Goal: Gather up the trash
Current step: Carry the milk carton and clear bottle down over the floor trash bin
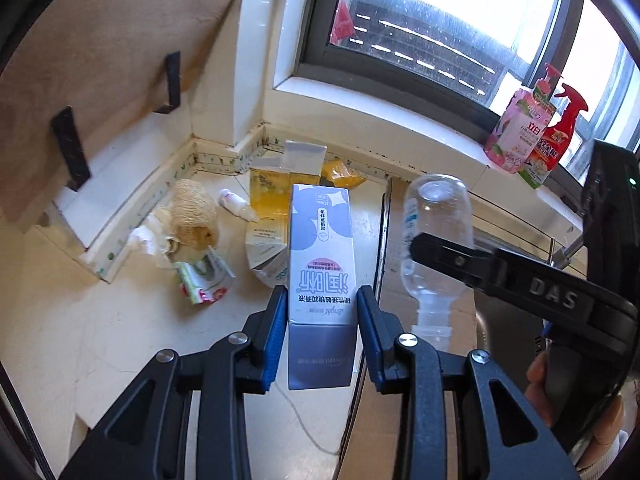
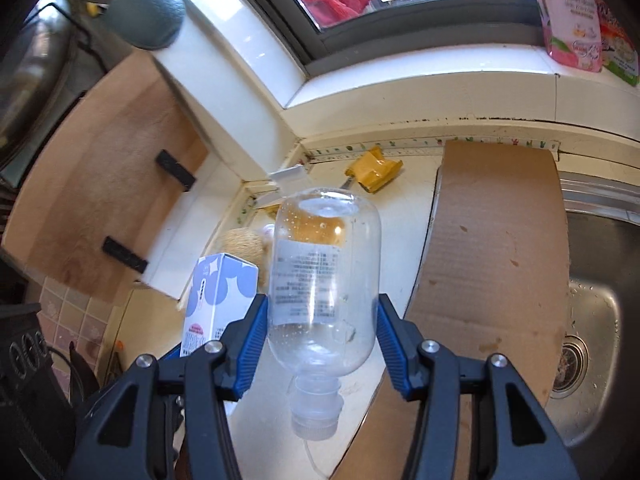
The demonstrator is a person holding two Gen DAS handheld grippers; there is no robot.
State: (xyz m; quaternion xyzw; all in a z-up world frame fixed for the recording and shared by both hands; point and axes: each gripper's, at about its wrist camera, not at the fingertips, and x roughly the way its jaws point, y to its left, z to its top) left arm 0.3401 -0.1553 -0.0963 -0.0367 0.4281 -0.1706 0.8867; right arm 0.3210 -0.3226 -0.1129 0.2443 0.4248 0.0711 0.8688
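My left gripper (image 1: 322,312) is clamped on a white-and-lilac carton (image 1: 320,256), jaws narrowed to its width, pads on both side faces near its lower end. The carton's long axis runs straight out ahead of the fingers, printing upside down to me, and it looks clear of the counter (image 1: 80,320).

My right gripper (image 2: 320,336) has a clear plastic bottle (image 2: 324,280) w/ jaws set wider, pads pressing the body on both sides. The bottle is inverted: cap end toward me, base pointing away, long axis along the fingers. In the left view it sits just right of the carton, near but apart.

Both hands are loaded, so the next move is prob carrying these to a bin, which I can't see anywhere.

More trash lies ahead of and below the left gripper: a loofah-like scrubber (image 1: 194,216), a crumpled green-red wrapper (image 1: 204,280), a small white bottle (image 1: 236,204), a yellow box (image 1: 270,196) and a yellow wrapper (image 1: 342,174) by the back wall. The left hand is nearer to those.

Edges: a cardboard sheet (image 2: 496,260) lies right of the bottle, a sink (image 2: 592,320) beyond it; the window sill w/ a pink bottle (image 1: 516,128) is ahead-right. Open room looks best back toward me.
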